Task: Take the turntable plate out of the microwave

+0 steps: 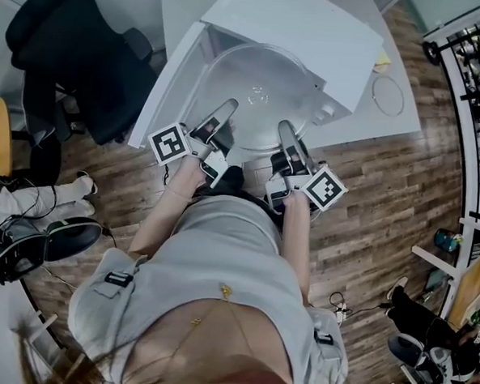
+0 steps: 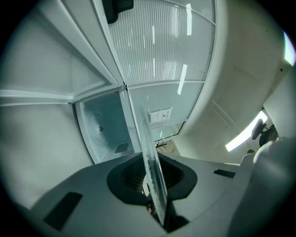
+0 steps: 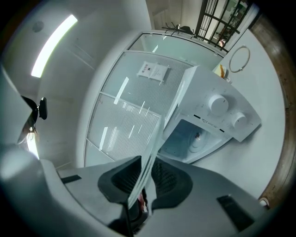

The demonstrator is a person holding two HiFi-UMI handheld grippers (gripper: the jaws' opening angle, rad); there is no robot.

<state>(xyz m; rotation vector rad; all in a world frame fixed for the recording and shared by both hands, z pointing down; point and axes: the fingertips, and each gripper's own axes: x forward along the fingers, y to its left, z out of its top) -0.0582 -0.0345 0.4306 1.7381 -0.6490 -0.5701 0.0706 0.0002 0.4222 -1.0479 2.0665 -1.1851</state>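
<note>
Head view: turntable plate (image 1: 258, 91) hangs level just outside the microwave (image 1: 307, 29), left gripper (image 1: 223, 113) and right gripper (image 1: 286, 133) on its near rim. Left gripper view: jaws clamp the rim, microwave beyond. Right gripper view: same clamp.

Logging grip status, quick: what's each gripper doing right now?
Left gripper: shut on the turntable plate, at its edge.
Right gripper: shut on the same plate's edge.

The plate (image 1: 258, 99), a clear round glass disc, hangs roughly level just in front of the microwave (image 1: 306, 33), wholly outside its cavity. The microwave is white and two-knobbed, its door (image 1: 167, 89) swung open.
</note>
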